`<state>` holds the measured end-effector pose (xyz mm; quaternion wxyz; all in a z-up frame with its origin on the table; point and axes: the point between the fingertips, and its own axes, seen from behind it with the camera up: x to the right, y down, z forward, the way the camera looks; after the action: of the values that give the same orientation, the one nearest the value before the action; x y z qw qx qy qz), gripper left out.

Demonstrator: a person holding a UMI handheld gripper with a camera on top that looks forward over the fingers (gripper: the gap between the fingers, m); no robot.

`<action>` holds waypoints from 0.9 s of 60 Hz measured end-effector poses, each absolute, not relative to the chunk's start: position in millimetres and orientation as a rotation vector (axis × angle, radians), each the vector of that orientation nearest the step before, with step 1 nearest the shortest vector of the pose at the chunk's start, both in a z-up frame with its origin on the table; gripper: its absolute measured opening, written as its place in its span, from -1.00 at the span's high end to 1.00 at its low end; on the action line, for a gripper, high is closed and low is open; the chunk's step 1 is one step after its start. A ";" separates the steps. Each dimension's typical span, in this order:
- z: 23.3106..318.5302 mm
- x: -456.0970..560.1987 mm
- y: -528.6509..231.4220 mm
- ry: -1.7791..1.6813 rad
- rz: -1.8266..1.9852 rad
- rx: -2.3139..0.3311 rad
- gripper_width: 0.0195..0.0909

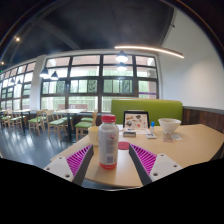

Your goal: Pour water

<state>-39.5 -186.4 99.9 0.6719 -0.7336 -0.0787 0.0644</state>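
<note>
Standing between the open gripper [108, 160] fingers, the bottle [108, 141] waits ungrasped, bowl [169, 126] beyond it, pouring not yet begun.

Nothing legible anywhere. Pink label on bottle [108, 143]: print too small to make out. Upright sign card [136, 122] on table [190, 145] beyond bottle: picture and marks visible, no words or numbers readable.
</note>
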 end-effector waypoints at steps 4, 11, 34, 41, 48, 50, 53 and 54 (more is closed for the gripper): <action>98.6 -47.8 -161.9 -0.165 0.104 -1.656 -0.74; 99.8 -55.3 -114.2 -0.113 0.014 -1.647 -0.75; 107.9 -50.7 -66.5 0.042 -0.052 -1.570 0.35; 107.3 -52.1 -66.4 0.034 -0.049 -1.577 0.51; 109.6 -52.8 -67.4 -0.016 -0.064 -1.600 0.51; 115.4 -51.4 -67.5 -0.053 -0.094 -1.599 0.51; 126.2 -45.7 -56.9 -0.130 -0.180 -1.586 0.51; 132.3 -41.9 -52.1 -0.160 -0.220 -1.581 0.51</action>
<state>-41.9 -52.1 132.3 0.6950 -0.7085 -0.0718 -0.0987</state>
